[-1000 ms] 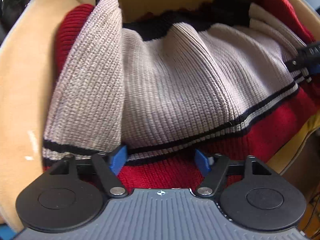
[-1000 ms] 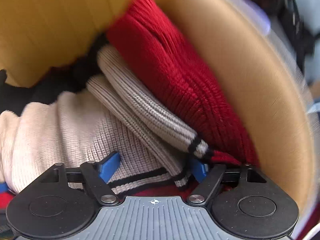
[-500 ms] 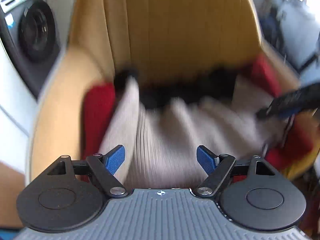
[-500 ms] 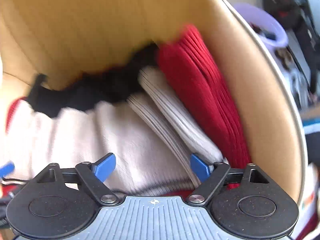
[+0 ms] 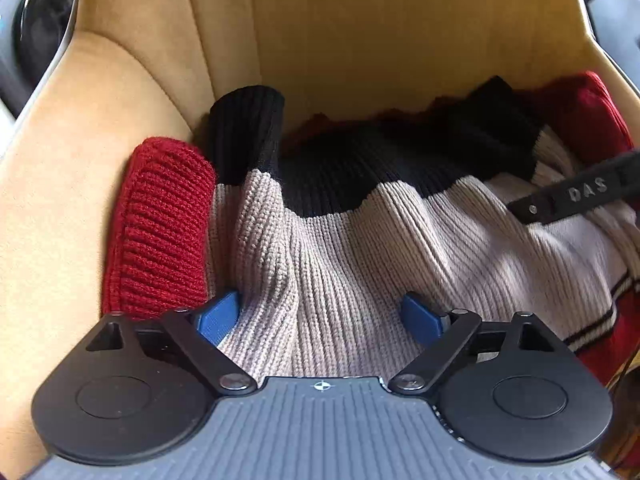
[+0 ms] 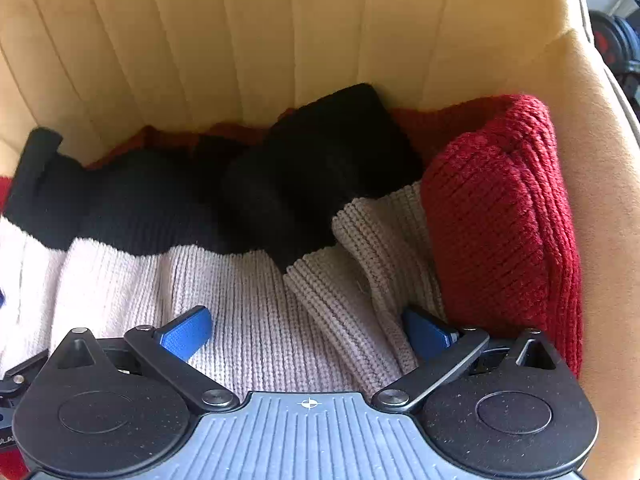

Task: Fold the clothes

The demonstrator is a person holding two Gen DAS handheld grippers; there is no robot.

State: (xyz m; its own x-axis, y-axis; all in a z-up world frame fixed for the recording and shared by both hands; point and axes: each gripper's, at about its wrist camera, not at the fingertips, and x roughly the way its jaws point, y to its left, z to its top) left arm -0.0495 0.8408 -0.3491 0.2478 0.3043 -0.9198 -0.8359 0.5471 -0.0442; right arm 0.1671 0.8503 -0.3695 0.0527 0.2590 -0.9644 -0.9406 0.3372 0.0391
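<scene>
While both grippers, left (image 5: 320, 316) and right (image 6: 308, 330), are hovering spread wide, gripping nothing, sweater (image 5: 360, 248) is bunching against chair (image 5: 360, 32) back edge; risking pinching several layers, dragging fold crooked.

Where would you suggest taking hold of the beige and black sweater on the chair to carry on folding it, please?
Probably at its near beige edge, one corner per gripper, coming in low from the chair's front. The sweater lies spread across the yellow chair, black band at the back, beige part nearest. The left gripper and right gripper are open, already straddling folds there.
</scene>
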